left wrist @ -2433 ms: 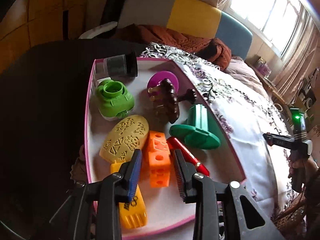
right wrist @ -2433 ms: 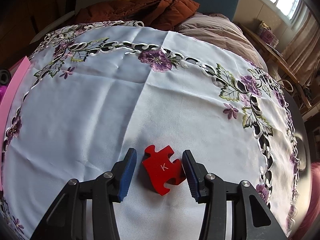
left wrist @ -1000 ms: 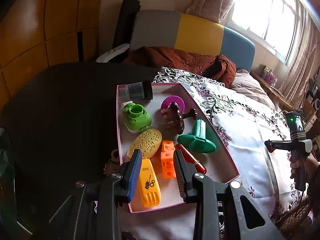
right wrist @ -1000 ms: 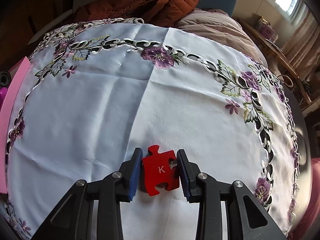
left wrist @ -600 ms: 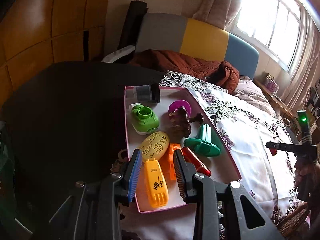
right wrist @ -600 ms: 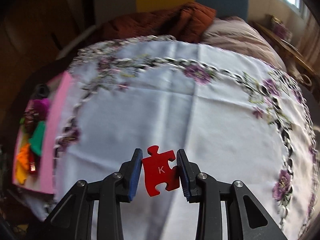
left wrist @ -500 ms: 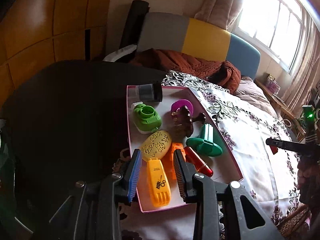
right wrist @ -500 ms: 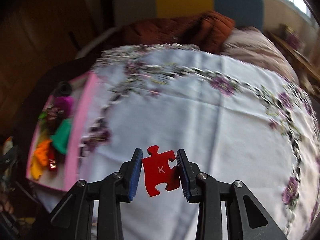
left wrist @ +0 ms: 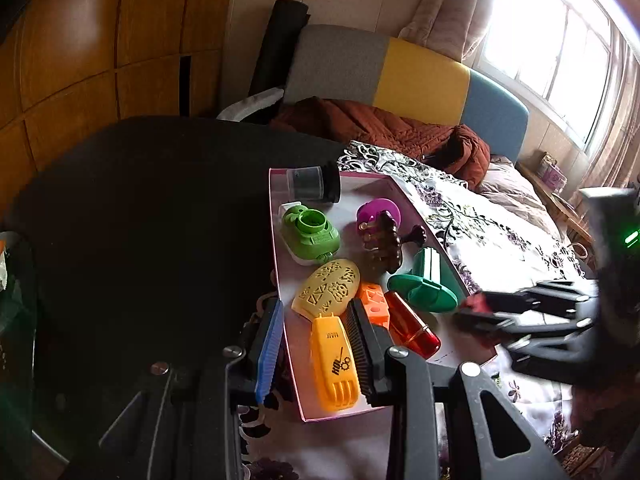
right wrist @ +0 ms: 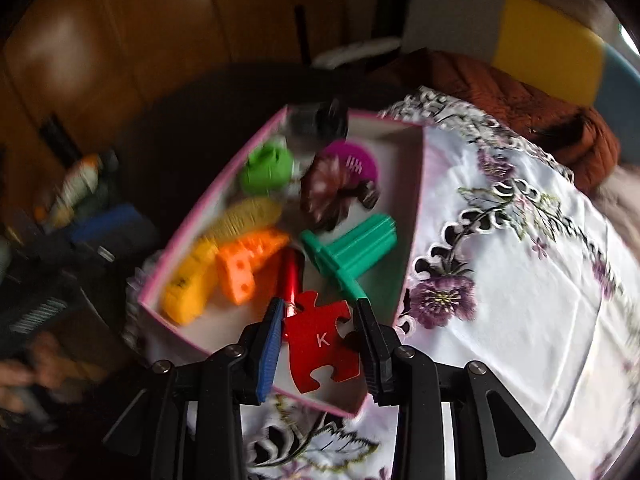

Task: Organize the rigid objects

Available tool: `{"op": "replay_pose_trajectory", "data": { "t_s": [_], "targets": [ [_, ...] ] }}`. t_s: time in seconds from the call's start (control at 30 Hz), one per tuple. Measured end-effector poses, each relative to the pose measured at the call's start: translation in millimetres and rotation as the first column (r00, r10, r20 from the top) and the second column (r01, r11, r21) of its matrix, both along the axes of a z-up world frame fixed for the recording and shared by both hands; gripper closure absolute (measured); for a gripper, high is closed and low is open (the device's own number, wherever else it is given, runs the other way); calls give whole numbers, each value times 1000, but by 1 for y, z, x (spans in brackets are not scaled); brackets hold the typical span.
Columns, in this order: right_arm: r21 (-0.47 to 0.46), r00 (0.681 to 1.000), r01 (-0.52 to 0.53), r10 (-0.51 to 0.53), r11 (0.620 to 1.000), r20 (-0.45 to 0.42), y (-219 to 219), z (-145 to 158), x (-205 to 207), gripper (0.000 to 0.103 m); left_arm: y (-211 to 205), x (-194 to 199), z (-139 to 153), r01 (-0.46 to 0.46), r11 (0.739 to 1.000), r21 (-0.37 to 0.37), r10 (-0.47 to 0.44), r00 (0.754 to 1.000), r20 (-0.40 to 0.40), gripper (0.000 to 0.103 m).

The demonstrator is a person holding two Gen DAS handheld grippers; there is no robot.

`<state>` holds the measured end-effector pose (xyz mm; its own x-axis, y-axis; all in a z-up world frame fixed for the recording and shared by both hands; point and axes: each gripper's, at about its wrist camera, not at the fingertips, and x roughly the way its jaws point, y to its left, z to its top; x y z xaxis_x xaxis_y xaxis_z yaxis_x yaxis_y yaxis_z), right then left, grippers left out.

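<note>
Puzzle piece [right wrist: 320, 342], red with a white K, sits clamped in the right tool [right wrist: 318, 344] above the near end of the pink box [right wrist: 414, 216], by the red tube [right wrist: 291, 276]. Left tool [left wrist: 316, 354] hovers over the box's near corner, jaws narrowly apart, gripping nothing.

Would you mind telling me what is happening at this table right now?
A person holding a gripper in each hand is sorting small rigid items into a pink-edged box on a flowered tablecloth. The right gripper is clamped on a red puzzle piece marked K, held over the box's near corner. The left gripper hovers at the box's other end, over a yellow toy, with nothing between its fingers.
</note>
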<state>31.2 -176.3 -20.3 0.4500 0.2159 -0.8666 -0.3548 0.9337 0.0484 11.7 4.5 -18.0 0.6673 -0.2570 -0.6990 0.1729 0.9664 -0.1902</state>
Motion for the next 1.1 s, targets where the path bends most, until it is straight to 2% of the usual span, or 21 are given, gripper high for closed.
{"op": "replay_pose_trajectory", "data": {
  "t_s": [0.07, 0.17, 0.27, 0.43, 0.63, 0.77, 0.87, 0.93, 0.97, 1.03, 1.1],
  "targets": [
    [-44, 1000, -10, 9, 999, -17, 9, -13, 8, 68, 0, 1, -1, -1, 1000, -2, 1, 1000, -4, 71],
    [-78, 999, 38, -39, 996, -10, 5, -25, 19, 72, 0, 3, -5, -5, 1000, 0, 5, 1000, -17, 71],
    [-24, 997, 74, -75, 997, -17, -2, -32, 28, 72, -1, 3, -7, -2, 1000, 7, 2, 1000, -17, 71],
    [-17, 996, 95, -95, 995, -1, -2, -37, 29, 71, -3, 4, -9, -8, 1000, 19, 9, 1000, -22, 70],
    [21, 992, 121, -121, 992, 21, -5, -33, 23, 69, -3, 2, -7, -24, 999, 31, 25, 999, -21, 63],
    [49, 989, 138, -141, 989, 53, -6, -24, 13, 53, -1, 1, -5, -43, 998, 41, 44, 999, -15, 60],
    [74, 984, 150, -156, 986, 82, -7, -16, 4, 51, -1, -1, -1, -64, 997, 50, 64, 998, -4, 58],
    [76, 978, 167, -175, 983, 115, -8, -9, -5, 41, -1, -3, 2, -74, 995, 61, 74, 997, 8, 57],
    [78, 973, 182, -191, 980, 133, -9, -6, -10, 36, -1, -4, 4, -79, 995, 65, 78, 997, 15, 57],
    [82, 960, 213, -224, 974, 169, -11, 0, -17, 35, -3, -7, 8, -86, 994, 72, 84, 996, 31, 54],
    [76, 944, 247, -258, 966, 208, -12, 7, -24, 28, -4, -12, 14, -101, 991, 85, 96, 994, 57, 51]
  ]
}}
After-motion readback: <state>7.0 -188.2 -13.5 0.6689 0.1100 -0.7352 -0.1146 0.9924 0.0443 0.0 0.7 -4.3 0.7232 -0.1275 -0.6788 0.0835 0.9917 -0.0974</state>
